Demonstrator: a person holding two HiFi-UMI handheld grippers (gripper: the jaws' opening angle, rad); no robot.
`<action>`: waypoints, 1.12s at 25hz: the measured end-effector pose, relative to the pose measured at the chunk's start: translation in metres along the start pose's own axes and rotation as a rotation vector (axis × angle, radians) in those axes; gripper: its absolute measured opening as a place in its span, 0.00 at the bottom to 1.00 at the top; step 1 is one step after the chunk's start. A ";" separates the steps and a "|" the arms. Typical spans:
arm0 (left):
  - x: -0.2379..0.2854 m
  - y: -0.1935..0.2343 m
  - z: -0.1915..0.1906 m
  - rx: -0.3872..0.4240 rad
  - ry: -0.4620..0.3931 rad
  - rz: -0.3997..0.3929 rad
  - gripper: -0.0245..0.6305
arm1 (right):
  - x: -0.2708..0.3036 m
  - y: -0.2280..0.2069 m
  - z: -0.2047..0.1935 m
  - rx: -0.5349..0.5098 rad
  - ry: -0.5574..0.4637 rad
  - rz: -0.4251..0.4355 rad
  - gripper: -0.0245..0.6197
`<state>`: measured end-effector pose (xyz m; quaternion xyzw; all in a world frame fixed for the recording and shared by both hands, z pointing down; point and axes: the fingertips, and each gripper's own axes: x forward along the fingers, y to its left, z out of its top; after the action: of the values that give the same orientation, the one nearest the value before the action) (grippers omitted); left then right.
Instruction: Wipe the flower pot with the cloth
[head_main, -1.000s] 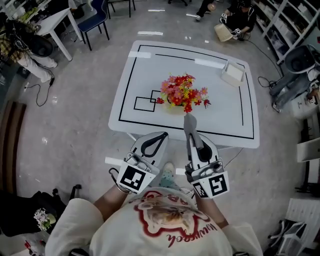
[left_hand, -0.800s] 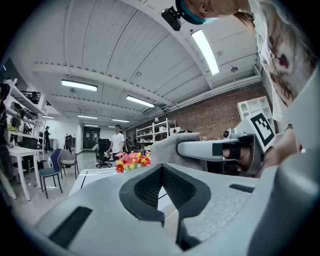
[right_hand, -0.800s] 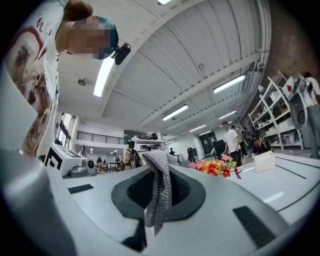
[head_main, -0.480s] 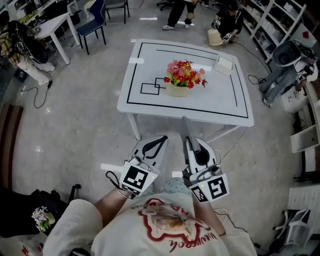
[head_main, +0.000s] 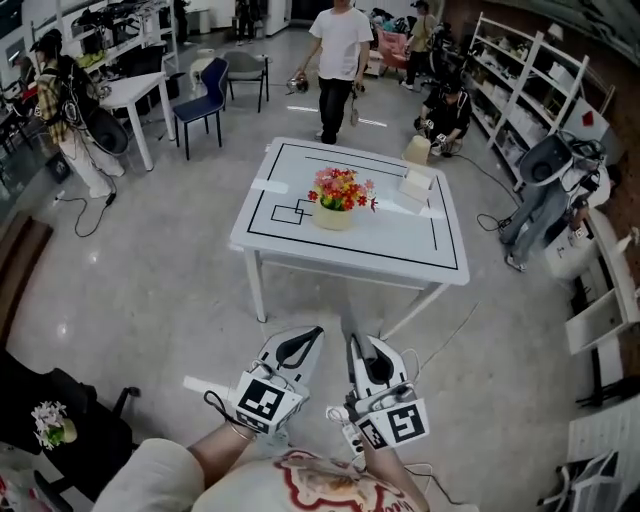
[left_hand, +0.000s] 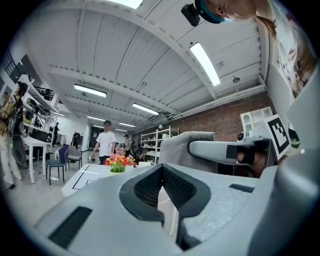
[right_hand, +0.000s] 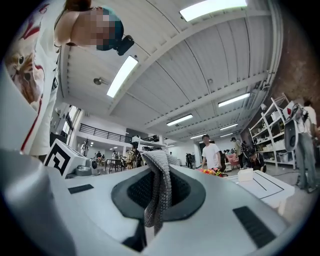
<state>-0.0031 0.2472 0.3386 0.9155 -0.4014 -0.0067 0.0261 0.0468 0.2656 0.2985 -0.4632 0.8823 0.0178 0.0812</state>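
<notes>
While well apart from the table (head_main: 420, 255) with cloth (right_hand: 157, 197) pinched in right gripper (head_main: 354, 345) (left gripper (head_main: 312, 335) pressed together, empty), approach the flower pot (head_main: 333, 218) before wiping

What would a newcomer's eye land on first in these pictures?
The bright red and yellow flowers in the flower pot stand out on the white table well ahead. Next, low in the head view, the right hand-held gripper is shut on a grey cloth and the left hand-held gripper is shut and empty.

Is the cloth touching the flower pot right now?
No, the cloth hangs in the right gripper, far from the flower pot on the table.
</notes>
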 end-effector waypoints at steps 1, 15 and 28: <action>-0.005 -0.017 -0.001 0.005 -0.003 0.009 0.04 | -0.016 0.003 0.005 -0.013 -0.004 0.006 0.05; -0.109 -0.164 0.005 0.062 0.002 0.094 0.04 | -0.183 0.063 0.032 -0.015 -0.016 0.052 0.05; -0.161 -0.144 0.012 0.078 0.023 0.127 0.04 | -0.176 0.110 0.033 -0.004 -0.001 0.054 0.05</action>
<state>-0.0064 0.4627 0.3176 0.8886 -0.4583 0.0212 -0.0044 0.0589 0.4752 0.2891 -0.4393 0.8945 0.0221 0.0802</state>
